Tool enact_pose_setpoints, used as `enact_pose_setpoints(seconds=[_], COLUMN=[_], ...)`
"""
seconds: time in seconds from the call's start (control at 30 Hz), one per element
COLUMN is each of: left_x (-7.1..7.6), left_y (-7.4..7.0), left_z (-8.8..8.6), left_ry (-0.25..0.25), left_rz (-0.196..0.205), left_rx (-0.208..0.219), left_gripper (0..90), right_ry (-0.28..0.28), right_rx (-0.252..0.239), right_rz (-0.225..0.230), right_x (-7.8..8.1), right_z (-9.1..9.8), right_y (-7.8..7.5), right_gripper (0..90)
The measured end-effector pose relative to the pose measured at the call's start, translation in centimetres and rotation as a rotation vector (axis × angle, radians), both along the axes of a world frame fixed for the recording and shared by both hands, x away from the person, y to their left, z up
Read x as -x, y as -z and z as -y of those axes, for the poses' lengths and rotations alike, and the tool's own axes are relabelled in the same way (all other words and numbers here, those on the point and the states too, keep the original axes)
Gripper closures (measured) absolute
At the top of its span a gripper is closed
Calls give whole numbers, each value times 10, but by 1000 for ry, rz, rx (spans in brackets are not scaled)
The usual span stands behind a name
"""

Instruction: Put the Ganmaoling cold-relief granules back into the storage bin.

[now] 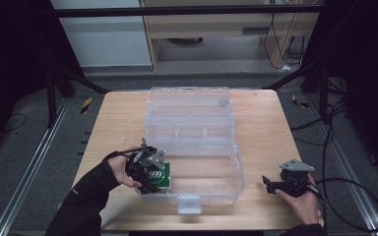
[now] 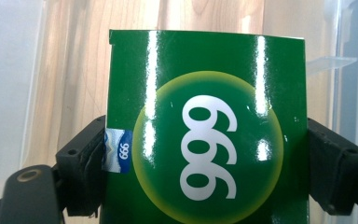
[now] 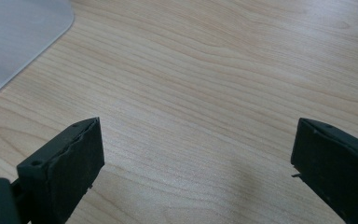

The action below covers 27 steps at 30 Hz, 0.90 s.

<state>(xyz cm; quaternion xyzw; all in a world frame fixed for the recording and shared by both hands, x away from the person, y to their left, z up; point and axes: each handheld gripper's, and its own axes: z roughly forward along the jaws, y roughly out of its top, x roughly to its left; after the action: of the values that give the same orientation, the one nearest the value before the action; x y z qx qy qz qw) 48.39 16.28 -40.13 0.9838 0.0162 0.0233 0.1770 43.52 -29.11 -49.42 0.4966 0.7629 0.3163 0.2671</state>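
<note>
a wooden table [image 1: 118,118] seen from above, with a person's 2 forearms coming in from the near edge. a large clear plastic storage box [image 1: 226,169] sits open in the middle of the table, its lid [image 1: 189,105] folded back flat on the far side and its front latch [image 1: 189,204] facing the person.

the left gripper [image 1: 150,178] is at the box's near left corner, clamped on a glossy green carton [image 1: 160,177] printed with white 999 in a yellow-ringed circle. in the left gripper view the carton [image 2: 205,126] sits between the 2 black jaws, both pads pressed against its sides, with a small blue label [image 2: 119,151] at its left edge beside 1 pad. clear box walls show on either side of the carton and wood grain shows behind it. the carton appears to be just inside the box's left wall, which stands close against the gripper; whether the carton rests on the box floor cannot be told.

the right gripper [image 1: 270,186] lies in the right hand [image 1: 302,204] on the table, to the right of the box and apart from it. in the right gripper view its jaws stand wide apart with only bare wood between them, and a rounded corner of clear plastic [image 3: 18,37] shows at upper left.
</note>
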Motion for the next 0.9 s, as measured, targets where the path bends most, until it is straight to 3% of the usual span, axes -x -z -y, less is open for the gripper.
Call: enact_pose_setpoints(seconds=[0.77, 0.9], left_x=[1, 0], left_y=[2, -4], left_z=[-4, -7], left_ry=[-4, -27], left_rz=[6, 13], left_rx=[8, 52], left_gripper=[133, 125], right_ry=[-8, -9], right_rx=[7, 6], right_rz=[-2, -2], right_x=[0, 0], right_z=[-1, -1], right_y=[1, 0], right_gripper=[24, 23])
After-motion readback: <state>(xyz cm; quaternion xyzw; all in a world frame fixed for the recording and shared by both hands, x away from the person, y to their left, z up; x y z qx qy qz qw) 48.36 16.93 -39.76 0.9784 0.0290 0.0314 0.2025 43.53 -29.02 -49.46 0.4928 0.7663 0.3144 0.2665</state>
